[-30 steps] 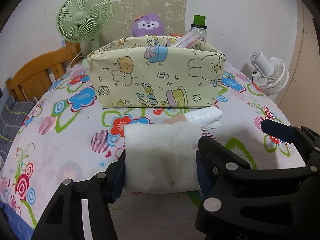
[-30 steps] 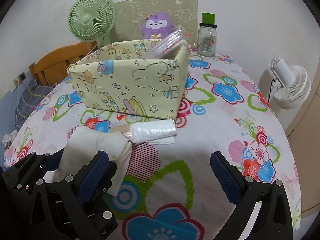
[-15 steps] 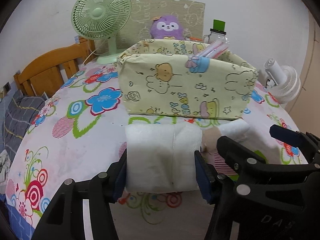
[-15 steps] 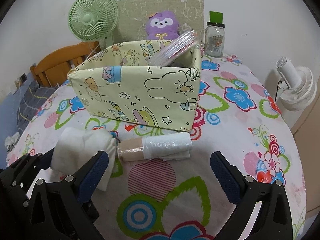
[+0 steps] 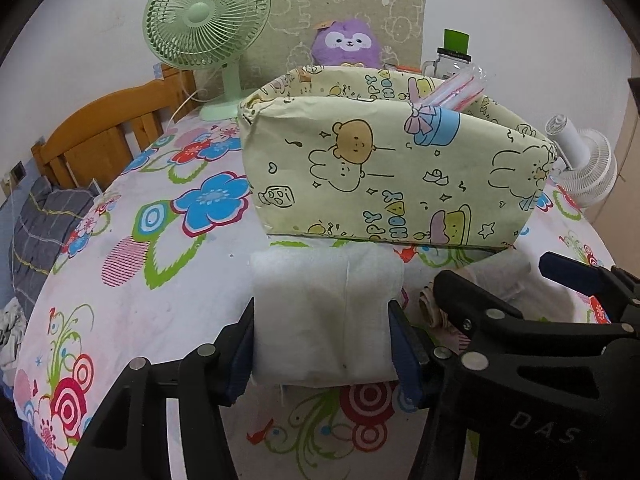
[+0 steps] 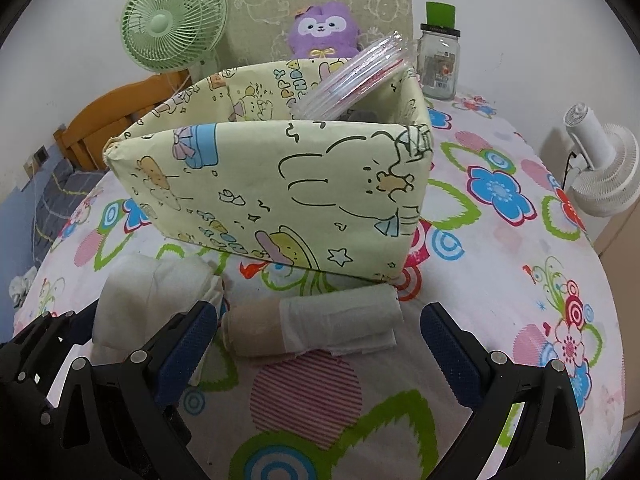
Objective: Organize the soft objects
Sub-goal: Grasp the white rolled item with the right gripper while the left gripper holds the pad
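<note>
Closer now, yellow box faces left hand-held gripper clamping white cloth.

Two handheld grippers, both matte black plastic w/ angular, ribbed frames. Left gripper: two long black arms, each ending in a dark blue pad w/ fine ridged texture; round silver screws sit along the arms. Right gripper: same build, blue textured pads on the inner faces of black fingers, silver screw heads at the joints. In the left wrist view the right gripper's body shows faint grey embossed letters "DAS" on its side.
</note>
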The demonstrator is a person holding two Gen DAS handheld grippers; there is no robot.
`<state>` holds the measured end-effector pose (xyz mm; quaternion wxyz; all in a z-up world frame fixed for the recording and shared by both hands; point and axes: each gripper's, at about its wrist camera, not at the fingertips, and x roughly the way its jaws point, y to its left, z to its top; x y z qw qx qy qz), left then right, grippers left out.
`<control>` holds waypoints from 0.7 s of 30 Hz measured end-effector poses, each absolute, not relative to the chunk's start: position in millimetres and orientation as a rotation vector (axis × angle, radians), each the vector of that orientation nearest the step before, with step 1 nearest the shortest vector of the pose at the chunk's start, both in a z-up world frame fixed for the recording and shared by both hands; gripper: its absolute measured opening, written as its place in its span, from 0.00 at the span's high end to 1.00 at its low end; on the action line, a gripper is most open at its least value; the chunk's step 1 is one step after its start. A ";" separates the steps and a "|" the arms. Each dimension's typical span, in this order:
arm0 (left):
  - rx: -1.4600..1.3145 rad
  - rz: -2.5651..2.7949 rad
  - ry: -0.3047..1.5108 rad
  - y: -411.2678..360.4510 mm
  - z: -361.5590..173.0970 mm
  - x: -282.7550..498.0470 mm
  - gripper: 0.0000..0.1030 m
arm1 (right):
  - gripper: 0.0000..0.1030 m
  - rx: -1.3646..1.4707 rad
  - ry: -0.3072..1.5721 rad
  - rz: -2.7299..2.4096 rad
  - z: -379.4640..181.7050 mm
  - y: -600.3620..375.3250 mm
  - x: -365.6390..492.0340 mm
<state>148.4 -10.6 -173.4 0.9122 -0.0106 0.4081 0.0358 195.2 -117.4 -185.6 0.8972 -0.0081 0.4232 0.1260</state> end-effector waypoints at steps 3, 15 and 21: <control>-0.037 0.075 0.854 -10.0 -174.9 149.6 0.41 | 0.00 -0.025 0.888 0.276 -189.5 -113.4 202.3; -0.030 0.083 0.857 -12.9 -177.4 149.1 0.40 | 0.06 -0.008 0.935 0.250 -197.7 -110.5 209.2; -0.013 0.082 0.856 -17.1 -176.8 147.1 0.41 | 0.23 -0.003 0.927 0.264 -195.8 -107.7 200.8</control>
